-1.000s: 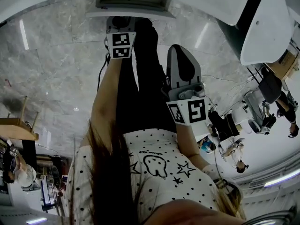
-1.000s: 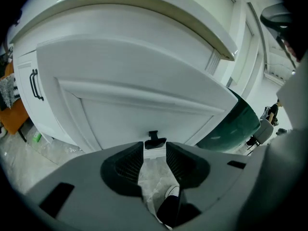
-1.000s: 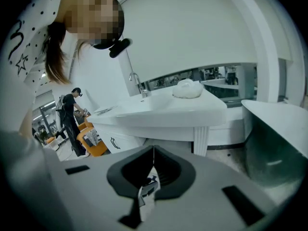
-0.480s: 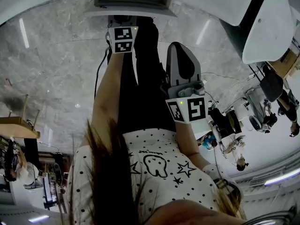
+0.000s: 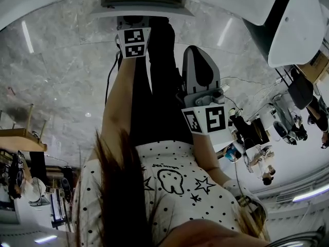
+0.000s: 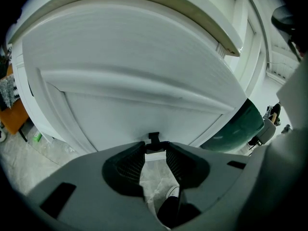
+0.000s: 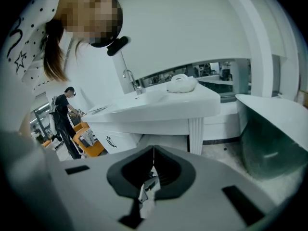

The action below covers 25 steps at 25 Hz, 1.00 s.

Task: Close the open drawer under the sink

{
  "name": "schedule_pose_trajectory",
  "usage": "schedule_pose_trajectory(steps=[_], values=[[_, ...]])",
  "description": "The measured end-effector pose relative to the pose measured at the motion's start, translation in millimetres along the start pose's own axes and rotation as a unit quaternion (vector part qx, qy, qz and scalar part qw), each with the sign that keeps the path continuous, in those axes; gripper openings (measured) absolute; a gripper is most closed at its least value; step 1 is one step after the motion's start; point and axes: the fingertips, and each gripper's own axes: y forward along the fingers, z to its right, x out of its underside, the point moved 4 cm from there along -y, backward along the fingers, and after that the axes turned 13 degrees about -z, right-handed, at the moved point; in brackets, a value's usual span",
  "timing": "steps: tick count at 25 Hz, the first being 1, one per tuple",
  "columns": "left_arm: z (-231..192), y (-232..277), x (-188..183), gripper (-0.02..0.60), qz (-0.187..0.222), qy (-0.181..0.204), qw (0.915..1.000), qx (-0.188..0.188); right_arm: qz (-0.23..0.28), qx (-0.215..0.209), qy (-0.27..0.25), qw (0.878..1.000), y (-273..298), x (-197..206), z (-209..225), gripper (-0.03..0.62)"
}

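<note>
**A:** Where's the drawer at?

**B:** We've got its white front (image 6: 134, 81) filling the left gripper view, right under the sink rim (image 6: 144, 13). We can't tell how far out it sits. The left gripper (image 6: 154, 148) is pinched on the little black handle (image 6: 153, 136).

**A:** And the right gripper (image 7: 153, 154)?

**B:** Jaws pressed together on nothing. It's well back from the drawer, facing another sink counter (image 7: 159, 105).

Head cam down (L-cam near drawer (image 6: 144, 81))
</note>
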Motion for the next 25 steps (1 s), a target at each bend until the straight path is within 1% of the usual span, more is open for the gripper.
schedule_pose_trajectory(steps=[5,10,15,25], values=[[-3,4,5,0.137,-0.004,-0.005,1.0000,0.004,-0.003,0.004,0.004,1.000,5,4,1,0.014],[-2,3,3,0.137,-0.004,0.001,1.0000,0.008,-0.004,0.006,0.006,1.000,5,1,3,0.014],[-4,3,2,0.137,-0.003,-0.004,0.9999,0.011,-0.006,0.007,0.007,1.000,8,0,2,0.014],[-5,4,0,0.137,-0.008,0.000,0.9999,0.013,-0.007,0.007,0.012,1.000,12,-1,3,0.014]])
